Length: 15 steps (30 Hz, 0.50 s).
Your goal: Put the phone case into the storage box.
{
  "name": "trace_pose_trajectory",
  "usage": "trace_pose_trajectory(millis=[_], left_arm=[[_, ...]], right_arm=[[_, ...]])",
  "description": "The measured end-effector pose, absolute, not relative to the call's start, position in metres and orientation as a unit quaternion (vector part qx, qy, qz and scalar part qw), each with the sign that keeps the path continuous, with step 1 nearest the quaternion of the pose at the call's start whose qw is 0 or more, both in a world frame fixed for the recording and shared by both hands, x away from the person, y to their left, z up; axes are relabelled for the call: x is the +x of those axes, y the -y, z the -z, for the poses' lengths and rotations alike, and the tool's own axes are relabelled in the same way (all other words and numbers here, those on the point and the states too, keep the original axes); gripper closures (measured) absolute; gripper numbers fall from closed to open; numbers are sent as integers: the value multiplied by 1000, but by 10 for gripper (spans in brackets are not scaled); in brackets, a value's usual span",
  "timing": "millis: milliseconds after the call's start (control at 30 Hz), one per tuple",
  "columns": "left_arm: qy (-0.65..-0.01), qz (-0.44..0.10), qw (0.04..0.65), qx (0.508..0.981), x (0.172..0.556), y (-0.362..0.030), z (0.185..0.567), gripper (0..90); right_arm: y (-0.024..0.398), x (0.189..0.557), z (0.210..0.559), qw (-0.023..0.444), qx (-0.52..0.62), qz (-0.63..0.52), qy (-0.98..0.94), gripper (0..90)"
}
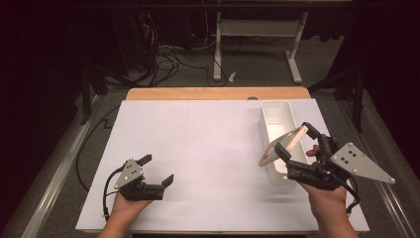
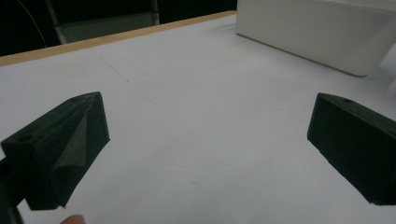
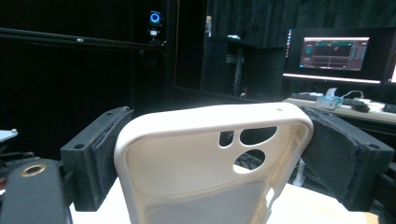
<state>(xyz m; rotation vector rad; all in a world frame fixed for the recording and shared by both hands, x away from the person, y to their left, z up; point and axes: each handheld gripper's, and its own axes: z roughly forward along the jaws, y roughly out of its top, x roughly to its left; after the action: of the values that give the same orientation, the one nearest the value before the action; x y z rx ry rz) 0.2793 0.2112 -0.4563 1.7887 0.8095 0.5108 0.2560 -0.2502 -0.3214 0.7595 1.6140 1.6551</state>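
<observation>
A: Item one, phone case [image 1: 286, 145]. Location?

B: Logged at right of centre in the high view, lifted off the counter [image 1: 198, 148], clamped in the right gripper [image 1: 291, 142]. Cream-coloured, soft-looking. Hung over the near end of the white bin [image 1: 275, 116], partly covering that end in the picture.

A: Long axis?

B: Slanted from lower left to upper right in the high view, tilted rather than flat. In the right gripper view, seen hollow side toward the camera [image 3: 212, 158], camera cut-outs in the upper right of the case.

A: Grip, right side?

B: Closed on the phone case across its width, one black pad on each long edge, both pads touching. Held near the cut-out end; the other end ran out of the frame at the bottom.

A: Bin relative to that gripper?

B: Just beyond and below, lying lengthwise toward the top of the frame. Judged: the drop-in turned on this alone, with the case's axis at an angle to the bin's, so likely needing a turn to line up before lowering.

A: Item two, left gripper [image 1: 157, 170]?

B: Recorded at lower left of the high view, low over the bare white sheet, well apart from the bin. Spread wide, holding and touching nothing. Same in the left gripper view, bin's wall [image 2: 317, 35] at upper right.

A: Nearer hand to the bin?

B: Right, plainly.
</observation>
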Motion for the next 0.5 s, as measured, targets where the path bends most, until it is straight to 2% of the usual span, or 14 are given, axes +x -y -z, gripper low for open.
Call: trace_pose_trajectory(millis=[500], left_arm=[[-337, -213, 528, 750, 279, -211, 457, 2]], right_arm=[[273, 256, 315, 376, 318, -633, -597, 133]])
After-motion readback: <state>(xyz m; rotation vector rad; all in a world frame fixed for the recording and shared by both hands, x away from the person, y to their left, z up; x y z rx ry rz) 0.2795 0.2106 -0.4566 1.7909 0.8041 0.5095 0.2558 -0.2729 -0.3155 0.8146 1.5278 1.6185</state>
